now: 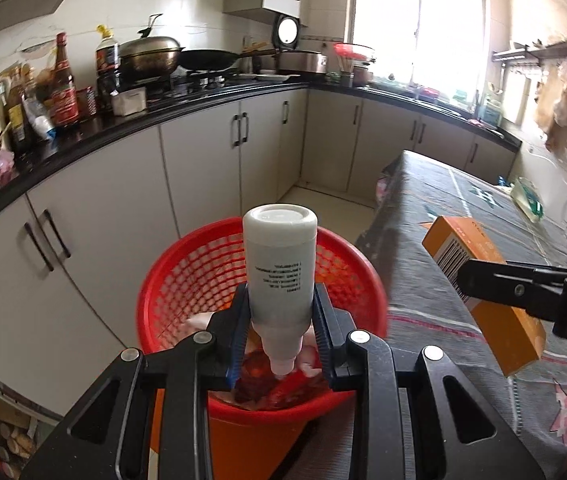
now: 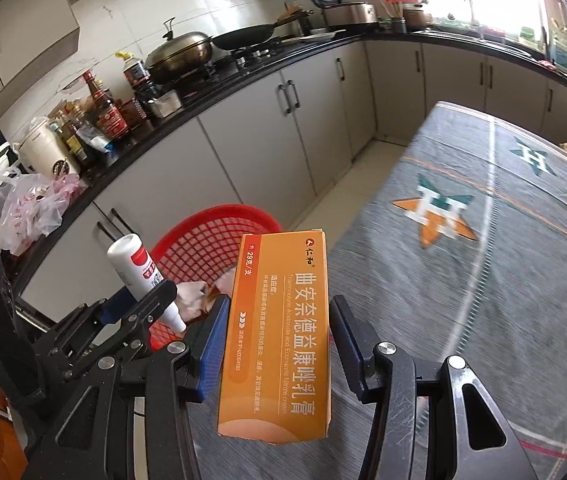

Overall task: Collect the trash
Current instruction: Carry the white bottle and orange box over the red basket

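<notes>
A: Why is the white squeeze bottle held nozzle toward the camera, base out?

B: The left gripper has its fingers pinching the bottle low on the body, near the neck, so the blunt end leads. It hangs right over the red mesh waste basket, which already has wrappers at the bottom. I'd judge letting go there would drop it straight in.

A: And the orange box?

B: That's a cream carton. The right gripper holds it lengthwise, and its fingers seem to press the two long sides, though the far one looks barely touching. In the right wrist view the basket rim sits at about eleven o'clock from the carton, so it's beside the basket, above the edge of the table with its patterned cloth.

A: So it isn't over the opening yet?

B: Not quite, I'd say. It needs carrying toward ten or eleven o'clock first.
</notes>
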Available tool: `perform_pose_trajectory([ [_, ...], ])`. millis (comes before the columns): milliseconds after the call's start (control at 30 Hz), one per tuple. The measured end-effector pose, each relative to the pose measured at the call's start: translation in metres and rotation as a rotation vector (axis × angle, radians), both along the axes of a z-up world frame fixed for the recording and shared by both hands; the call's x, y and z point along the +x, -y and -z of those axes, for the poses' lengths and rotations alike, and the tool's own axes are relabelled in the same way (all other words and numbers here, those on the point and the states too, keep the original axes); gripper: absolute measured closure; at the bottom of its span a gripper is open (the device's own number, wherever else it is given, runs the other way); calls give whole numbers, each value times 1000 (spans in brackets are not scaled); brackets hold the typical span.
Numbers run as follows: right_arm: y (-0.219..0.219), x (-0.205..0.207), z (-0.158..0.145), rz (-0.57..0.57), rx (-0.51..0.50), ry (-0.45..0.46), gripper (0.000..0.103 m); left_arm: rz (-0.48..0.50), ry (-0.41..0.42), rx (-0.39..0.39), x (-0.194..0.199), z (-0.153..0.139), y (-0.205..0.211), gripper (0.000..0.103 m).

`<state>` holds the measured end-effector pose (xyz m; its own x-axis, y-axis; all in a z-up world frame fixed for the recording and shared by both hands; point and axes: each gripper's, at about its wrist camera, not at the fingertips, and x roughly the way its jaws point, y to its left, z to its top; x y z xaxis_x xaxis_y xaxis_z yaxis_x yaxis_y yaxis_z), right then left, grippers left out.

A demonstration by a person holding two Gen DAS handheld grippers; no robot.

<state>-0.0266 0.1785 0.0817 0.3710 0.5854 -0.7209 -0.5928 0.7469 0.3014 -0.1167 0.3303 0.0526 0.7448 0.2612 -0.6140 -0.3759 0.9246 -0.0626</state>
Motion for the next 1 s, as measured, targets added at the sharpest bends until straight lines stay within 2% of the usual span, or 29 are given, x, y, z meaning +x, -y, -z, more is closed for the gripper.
perform_pose_trajectory([
  [233, -34, 12, 7, -39, 12, -29, 49, -41, -8, -26, -1, 8, -27, 74],
  [567, -74, 31, 17, -69, 19, -54, 48, -65, -25, -41, 5, 19, -44, 74],
  [1000, -99, 44, 35, -77, 4, -72, 48, -71, -46, -39, 15, 30, -51, 74],
])
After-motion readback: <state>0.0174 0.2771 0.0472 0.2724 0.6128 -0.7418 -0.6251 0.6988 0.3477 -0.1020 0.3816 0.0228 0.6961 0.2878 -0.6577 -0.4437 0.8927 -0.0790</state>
